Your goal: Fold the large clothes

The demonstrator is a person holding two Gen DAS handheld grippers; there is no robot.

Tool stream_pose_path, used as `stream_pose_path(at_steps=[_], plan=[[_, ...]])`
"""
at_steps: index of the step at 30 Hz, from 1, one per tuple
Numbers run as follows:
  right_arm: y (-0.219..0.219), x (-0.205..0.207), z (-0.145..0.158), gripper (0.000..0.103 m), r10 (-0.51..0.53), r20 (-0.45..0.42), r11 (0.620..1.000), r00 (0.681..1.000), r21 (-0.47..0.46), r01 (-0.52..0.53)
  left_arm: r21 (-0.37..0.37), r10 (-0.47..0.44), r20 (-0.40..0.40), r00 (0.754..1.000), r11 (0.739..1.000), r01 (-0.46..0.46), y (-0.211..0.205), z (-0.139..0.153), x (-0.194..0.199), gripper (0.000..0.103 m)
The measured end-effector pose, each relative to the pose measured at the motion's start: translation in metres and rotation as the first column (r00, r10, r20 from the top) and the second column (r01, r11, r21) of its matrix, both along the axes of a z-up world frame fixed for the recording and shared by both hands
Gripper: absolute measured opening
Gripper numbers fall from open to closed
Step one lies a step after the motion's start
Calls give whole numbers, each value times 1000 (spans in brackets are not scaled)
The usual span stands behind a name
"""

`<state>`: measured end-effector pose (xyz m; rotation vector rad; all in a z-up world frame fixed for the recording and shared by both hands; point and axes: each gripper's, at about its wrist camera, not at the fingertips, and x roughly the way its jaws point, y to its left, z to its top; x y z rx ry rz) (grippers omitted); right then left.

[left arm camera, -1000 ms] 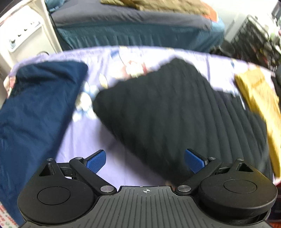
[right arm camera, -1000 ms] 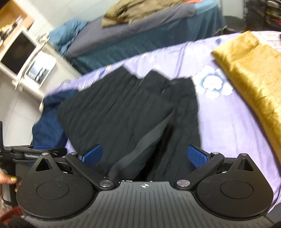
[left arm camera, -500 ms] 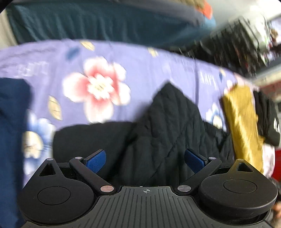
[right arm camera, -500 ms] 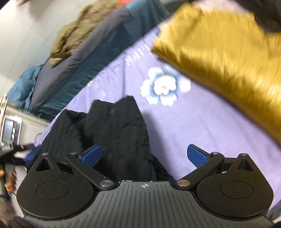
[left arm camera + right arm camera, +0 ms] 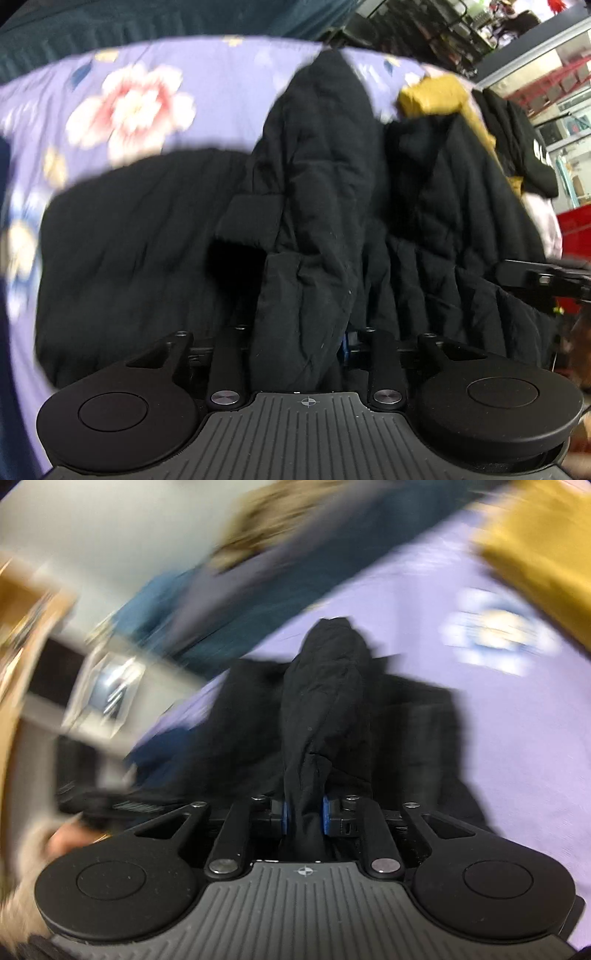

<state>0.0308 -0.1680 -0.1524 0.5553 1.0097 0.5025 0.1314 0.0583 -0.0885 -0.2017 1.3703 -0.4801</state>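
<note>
A black quilted jacket [image 5: 317, 206] lies bunched on the purple floral sheet [image 5: 229, 92]. My left gripper [image 5: 301, 341] is shut on a fold of the jacket, which rises straight out of the jaws. My right gripper [image 5: 304, 814] is shut on another fold of the same jacket [image 5: 325, 701], pinched between the blue pads [image 5: 326, 812]. The right gripper's black body shows at the right edge of the left wrist view [image 5: 543, 277]. The right wrist view is blurred by motion.
A folded mustard-yellow garment [image 5: 432, 96] and a black garment [image 5: 524, 147] lie to the right of the jacket. The yellow garment also shows in the right wrist view [image 5: 535, 546]. A dark blue garment [image 5: 162, 746] lies at the left. A bed with blue covers [image 5: 295, 565] stands behind.
Both grippers were open above the jacket. They have come down and shut on folds of it, and both views have swung, the right one fast.
</note>
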Motion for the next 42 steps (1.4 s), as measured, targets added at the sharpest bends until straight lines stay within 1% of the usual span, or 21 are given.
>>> stream_pose_path(at_steps=[2,4,7,8,9,10,12,15,17,18,19,21,23,25,28,30,31,33,35,39,42], plan=[[31,-15,14,19,186,34,982,982,-47,-184,53,7,-46,999,999,-5,10,-10,-34,86],[65,-33,14,19,371,25,926,928,-93,-367,119,58,-98,993,992,-46,20,-26,-69,86],[118,-67,-4,22,619,-12,778,785,-122,-616,148,206,-124,971,971,-187,43,-39,-115,86],[135,-77,-12,28,672,-33,733,740,-108,-671,142,252,-114,961,961,-235,48,-42,-128,86],[148,-80,-23,31,699,-63,708,713,-84,-701,135,292,-98,951,951,-278,52,-44,-138,86],[159,-80,-35,33,707,-95,698,701,-64,-713,137,329,-91,940,939,-316,54,-46,-145,86],[178,-74,-61,35,696,-158,703,700,-47,-710,139,371,-77,926,923,-358,52,-46,-154,86],[193,-70,-82,42,671,-221,713,708,-69,-697,135,358,-37,933,927,-351,49,-29,-159,96],[195,-74,-76,75,693,-198,700,693,-45,-713,106,365,-16,931,926,-362,54,-8,-165,98],[190,-71,-70,81,707,-179,692,684,-24,-722,89,377,-4,926,923,-375,57,3,-166,101],[184,-73,-63,88,710,-162,693,685,-16,-721,83,396,15,918,915,-395,62,14,-169,103],[163,-75,-44,91,686,-119,718,718,-51,-695,68,428,61,902,900,-431,80,45,-180,103],[131,-75,-28,97,637,-75,764,767,-70,-641,68,456,108,883,883,-464,92,74,-181,103],[89,-66,-19,97,553,-43,830,832,-64,-554,75,466,158,871,873,-481,100,99,-171,103],[23,-45,-23,98,357,-46,929,933,-91,-360,96,422,242,873,885,-455,108,127,-132,103],[-21,-33,-35,96,216,-61,966,974,-133,-223,98,388,278,879,898,-428,105,128,-88,103],[-26,-35,-41,92,136,-75,976,988,-162,-147,89,365,313,877,908,-410,101,126,-66,103],[-63,-31,-51,87,-14,-87,982,996,-191,-3,54,318,324,891,934,-353,90,116,-14,103],[-90,-33,-63,86,-98,-92,981,991,-178,81,32,297,275,914,948,-318,78,96,36,103],[-111,-38,-83,84,-136,-160,968,978,-230,97,0,280,80,957,960,-281,59,29,115,103],[-123,-54,-94,86,-148,-216,980,965,-162,114,7,191,-23,981,982,-191,39,-11,133,103]])
